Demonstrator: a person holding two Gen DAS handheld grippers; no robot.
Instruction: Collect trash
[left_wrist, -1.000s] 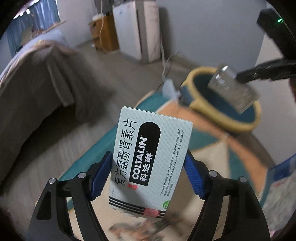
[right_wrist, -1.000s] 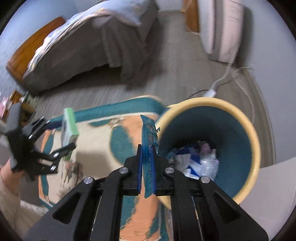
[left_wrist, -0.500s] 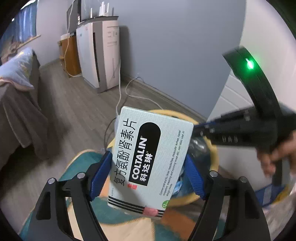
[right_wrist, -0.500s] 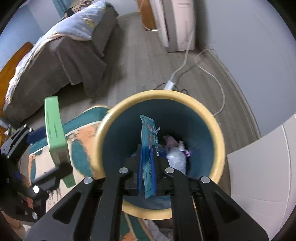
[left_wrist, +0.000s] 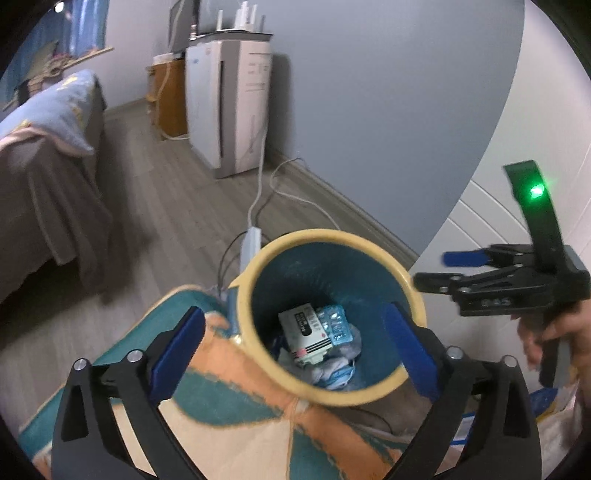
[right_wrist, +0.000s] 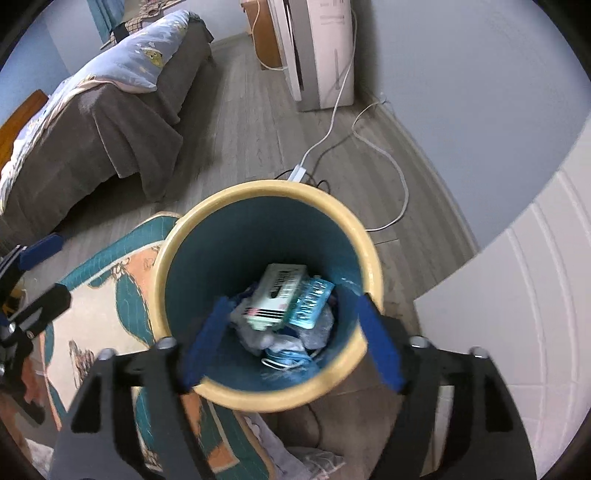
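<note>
Both tools opening, nothing between them; box (left_wrist: 303, 332) and blister pack (left_wrist: 334, 326) in bin (left_wrist: 255, 266)

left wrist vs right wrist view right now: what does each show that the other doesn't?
Left wrist only: a hand holding the right gripper, its green light lit, and a router on the white appliance.

Right wrist only: the wooden bed frame.

Both: the yellow-rimmed bin holding the medicine box and blister pack, the rug, the bed, the power strip.

The medicine box (right_wrist: 277, 295) and blister pack (right_wrist: 309, 302) are found side by side in the bin (right_wrist: 162, 266), atop crumpled waste (right_wrist: 273, 339).
</note>
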